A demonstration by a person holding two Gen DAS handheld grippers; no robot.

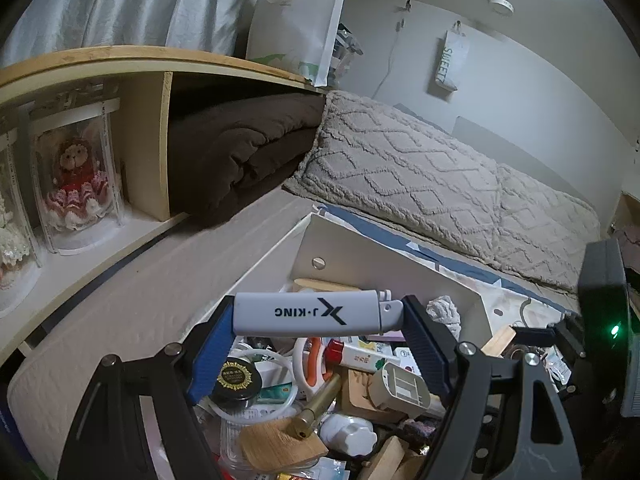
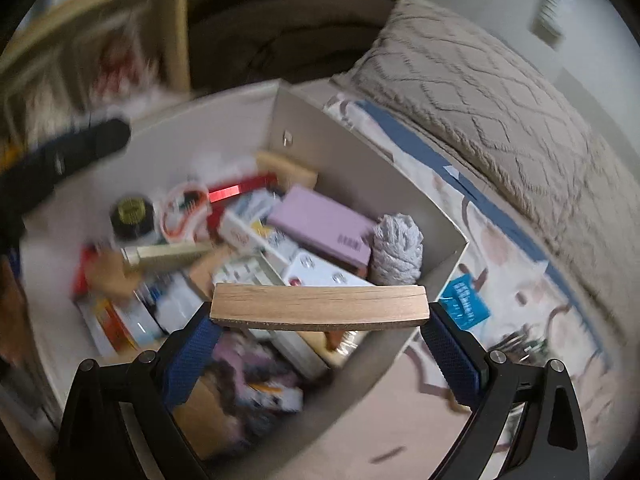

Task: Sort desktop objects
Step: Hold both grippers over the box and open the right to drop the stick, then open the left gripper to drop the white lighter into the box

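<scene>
"J-KING" on the white lighter (image 1: 316, 313); "SWEET" on the hanging bag (image 1: 450, 65).

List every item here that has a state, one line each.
left tool: shut on the lighter
lighter: held crosswise, lengthwise between the pads
right tool: shut on the wooden piece
wooden piece: held crosswise above the drawer
drawer: open, full of clutter

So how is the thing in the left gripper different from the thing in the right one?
The left gripper holds a white lighter with black lettering; the right gripper holds a bare wooden block. The lighter is smooth plastic with a metal end, the block shows plain grain. The lighter is straight, the block looks slightly curved. Both lie crosswise, gripped at their ends, above the cluttered box.
</scene>
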